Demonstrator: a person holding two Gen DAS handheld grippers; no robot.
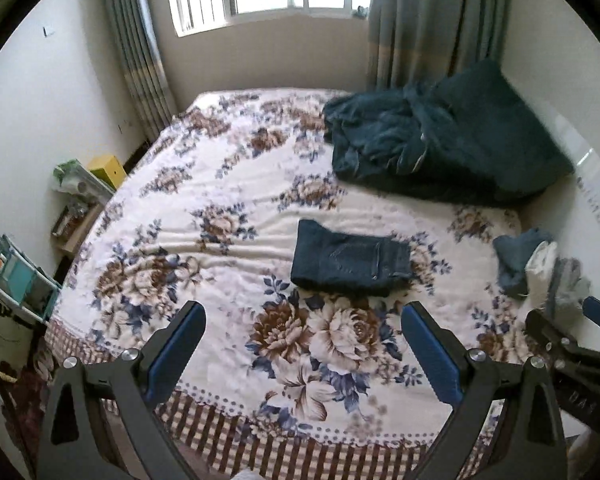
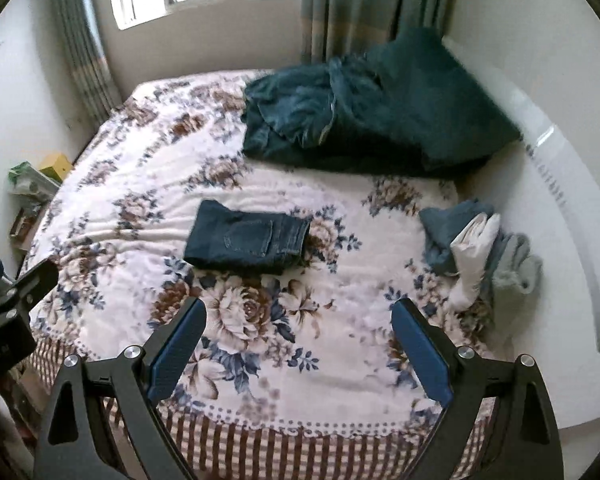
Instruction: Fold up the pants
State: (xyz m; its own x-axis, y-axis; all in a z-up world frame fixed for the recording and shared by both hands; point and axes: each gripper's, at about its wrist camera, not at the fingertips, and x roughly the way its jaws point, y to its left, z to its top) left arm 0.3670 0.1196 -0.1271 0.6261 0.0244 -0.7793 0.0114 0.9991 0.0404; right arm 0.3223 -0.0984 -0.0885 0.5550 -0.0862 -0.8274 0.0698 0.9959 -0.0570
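A pair of dark blue jeans lies folded into a compact rectangle on the floral bedspread, back pocket up; it also shows in the right wrist view. My left gripper is open and empty, held above the near part of the bed, short of the jeans. My right gripper is open and empty too, to the right of the left one and nearer the bed's foot than the jeans. The right gripper's edge shows in the left wrist view.
A heap of dark teal bedding and clothes lies at the far right of the bed. A small pile of blue, white and grey garments sits at the right edge. Shelves and boxes stand along the left wall. The checked bed skirt marks the near edge.
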